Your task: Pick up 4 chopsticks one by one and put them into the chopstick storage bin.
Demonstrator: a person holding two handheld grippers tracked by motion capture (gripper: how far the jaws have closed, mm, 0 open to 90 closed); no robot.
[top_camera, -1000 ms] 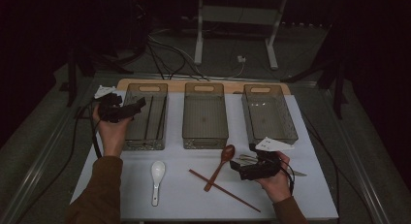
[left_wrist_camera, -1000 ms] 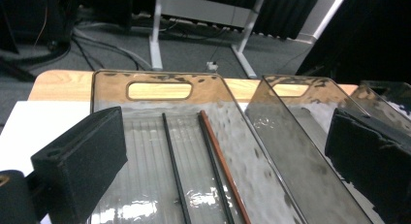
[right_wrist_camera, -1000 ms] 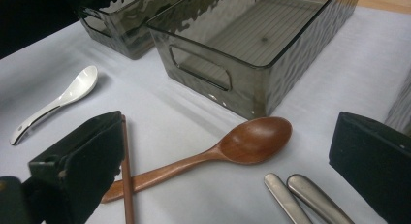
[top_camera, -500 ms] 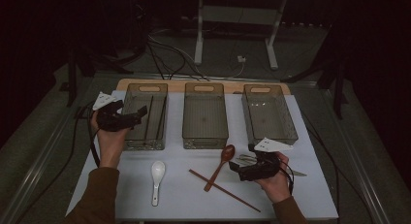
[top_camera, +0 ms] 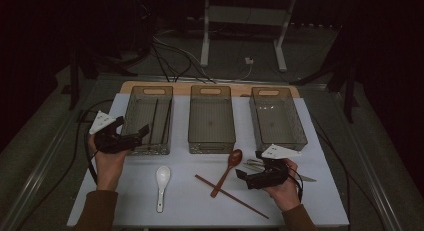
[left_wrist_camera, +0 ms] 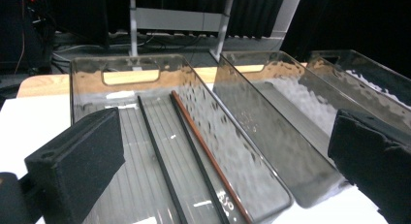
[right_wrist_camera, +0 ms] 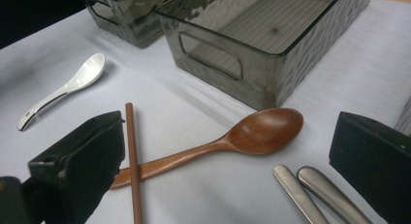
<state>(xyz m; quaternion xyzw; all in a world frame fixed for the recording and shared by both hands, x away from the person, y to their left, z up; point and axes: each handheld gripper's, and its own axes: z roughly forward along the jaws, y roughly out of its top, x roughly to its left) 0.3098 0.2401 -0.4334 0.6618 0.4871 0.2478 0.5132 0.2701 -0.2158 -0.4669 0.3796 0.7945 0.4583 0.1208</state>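
Smoky clear plastic makes up three bins in a row across the middle of the high view: left bin with thin sticks lying lengthwise in it, middle bin, right bin. At centre left the left gripper is held at the left bin's near corner, jaws apart. At lower right the right gripper lies low over the table, jaws apart, just right of a wooden spoon that crosses a brown chopstick. A white spoon lies at lower left of centre.

Left gripper view: both jaws stand wide at the lower corners, nothing between them. Beyond, the left bin holds two black chopsticks and a brown one, side by side.

Right gripper view: jaws wide apart and empty; the wooden spoon lies between them at centre, its handle over the brown chopstick. Two metal handles lie at lower right, the white spoon at upper left
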